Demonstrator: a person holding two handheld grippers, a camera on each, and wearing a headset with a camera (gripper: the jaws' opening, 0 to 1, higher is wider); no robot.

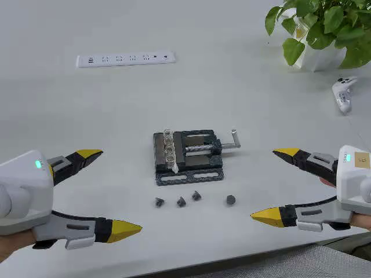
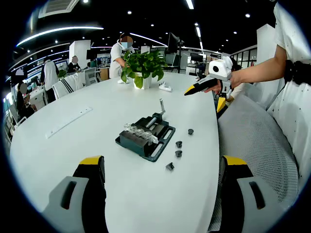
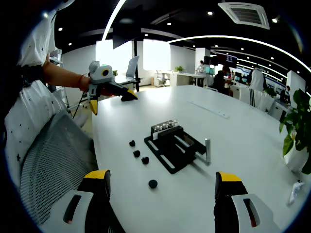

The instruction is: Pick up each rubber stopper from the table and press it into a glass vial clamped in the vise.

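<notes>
A dark vise (image 1: 188, 156) stands mid-table with a row of clear glass vials (image 1: 168, 149) clamped upright in its jaws. Several dark rubber stoppers (image 1: 181, 201) lie in a loose line in front of it, one (image 1: 231, 200) off to the right. My left gripper (image 1: 115, 191) hovers open at the lower left, well short of the stoppers. At the lower right, my right gripper (image 1: 269, 184) is also open and holds nothing. The left gripper view shows the vise (image 2: 146, 136), the stoppers (image 2: 179, 143) and the right gripper (image 2: 205, 97). The right gripper view shows the vise (image 3: 172, 145) and the left gripper (image 3: 113, 103).
A white power strip (image 1: 126, 58) lies at the back left. A potted plant (image 1: 324, 29) and a white controller (image 1: 345, 92) sit at the back right. A grey mesh chair (image 1: 301, 263) is by the table's near edge. People stand in the office behind.
</notes>
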